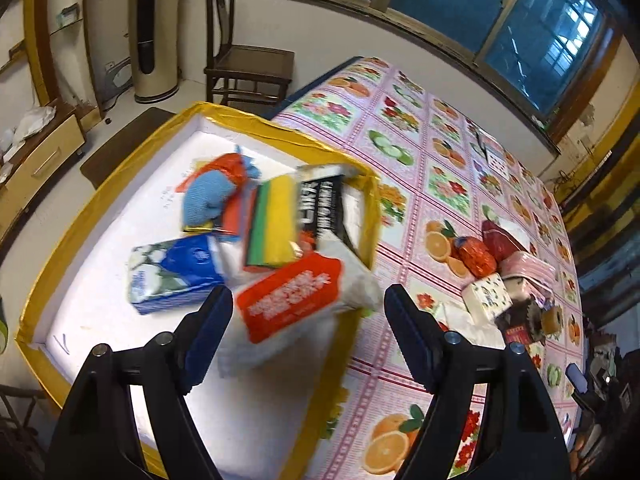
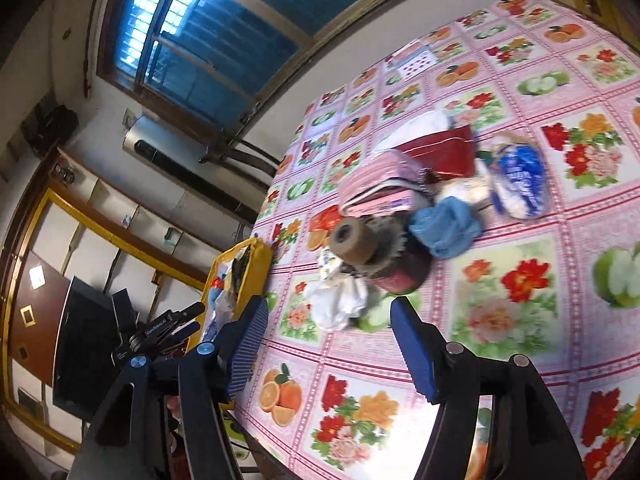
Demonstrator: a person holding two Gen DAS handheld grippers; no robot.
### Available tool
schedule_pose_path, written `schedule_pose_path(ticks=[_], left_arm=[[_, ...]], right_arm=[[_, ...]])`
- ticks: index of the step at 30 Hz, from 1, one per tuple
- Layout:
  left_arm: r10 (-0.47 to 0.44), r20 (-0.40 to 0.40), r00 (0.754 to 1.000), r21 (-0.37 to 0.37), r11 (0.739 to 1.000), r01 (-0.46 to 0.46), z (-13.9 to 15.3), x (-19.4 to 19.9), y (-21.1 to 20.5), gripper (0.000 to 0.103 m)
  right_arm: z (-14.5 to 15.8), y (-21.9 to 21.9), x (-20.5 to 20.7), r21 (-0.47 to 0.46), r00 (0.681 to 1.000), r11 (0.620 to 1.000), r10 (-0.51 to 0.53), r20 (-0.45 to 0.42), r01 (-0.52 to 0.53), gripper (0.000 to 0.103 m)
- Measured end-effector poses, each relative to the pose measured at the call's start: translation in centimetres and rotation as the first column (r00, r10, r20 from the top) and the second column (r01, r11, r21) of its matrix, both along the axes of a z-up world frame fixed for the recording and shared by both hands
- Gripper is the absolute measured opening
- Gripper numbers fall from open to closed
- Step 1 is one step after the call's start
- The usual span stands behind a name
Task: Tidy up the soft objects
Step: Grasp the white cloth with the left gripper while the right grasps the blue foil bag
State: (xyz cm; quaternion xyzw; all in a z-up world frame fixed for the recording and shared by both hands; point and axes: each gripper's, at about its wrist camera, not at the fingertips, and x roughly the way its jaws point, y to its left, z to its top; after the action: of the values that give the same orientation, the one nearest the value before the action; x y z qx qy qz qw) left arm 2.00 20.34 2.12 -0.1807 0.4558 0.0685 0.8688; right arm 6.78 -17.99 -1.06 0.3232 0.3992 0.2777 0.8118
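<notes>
- Orange-and-white tissue pack (image 1: 290, 298): motion-blurred; printed characters unreadable.
- Black-and-white packet (image 1: 322, 200): lettering smeared; lower part covered by the orange-and-white pack.
- Yellow-and-green sponge stack (image 1: 272, 226): near end hidden under neighbouring packs.
- Yellow-edged white box (image 1: 100, 184): near corner cut off behind the left gripper's arms and the bottom edge.
- Pile on the tablecloth, far right: brown roll (image 1: 554, 320) and dark packet (image 1: 520, 320) too small and crowded to identify.
- Blue-and-white bag (image 2: 518, 178): blurred; print illegible.
- Toothed dark object (image 2: 396, 248) behind the brown roll (image 2: 352, 242): mostly hidden; identity unclear.
- Box in the right wrist view (image 2: 256, 264): contents mostly hidden by its near wall.
</notes>
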Motion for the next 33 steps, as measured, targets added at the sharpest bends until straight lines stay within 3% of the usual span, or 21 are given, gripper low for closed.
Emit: schedule_pose_path(ticks=[7,14,20,25,33], left_arm=[[-0.207,-0.064,0.976,0.031,0.977,0.210,-1.8,1.9,-9.8,0.079],[-0.295,-0.110,0.949,0.051,0.952,0.301,-3.9,3.8,-16.4,0.079],[-0.303,-0.132,0.944,0.061,0.948,0.312,-5.0,5.3,-18.8,0.079],[-0.303,-0.159,0.940,0.062,0.947,0.316,-6.2,6.0,-19.4,0.079],[-0.305,-0.182,0.935,0.061,0.945,0.320,-7.2,6.7,-20.1,0.079]], right_arm=[[-2.4,-4.9,-1.9,0.021,0.996,0.997,-0.075,-0.040,0.076,0.067],[-2.7,-9.0,-3.4,-0.012,0.986,0.986,-0.166,-0.031,0.166,0.067],[-2.2,-11.9,-3.5,-0.133,0.964,0.956,-0.264,-0.010,0.261,0.070],[-3.3,-12.5,-2.2,-0.135,0.962,0.955,-0.270,-0.043,0.262,0.070],[-4.1,-8.6,5.3,-0.226,0.967,0.949,-0.242,-0.083,0.218,0.073]])
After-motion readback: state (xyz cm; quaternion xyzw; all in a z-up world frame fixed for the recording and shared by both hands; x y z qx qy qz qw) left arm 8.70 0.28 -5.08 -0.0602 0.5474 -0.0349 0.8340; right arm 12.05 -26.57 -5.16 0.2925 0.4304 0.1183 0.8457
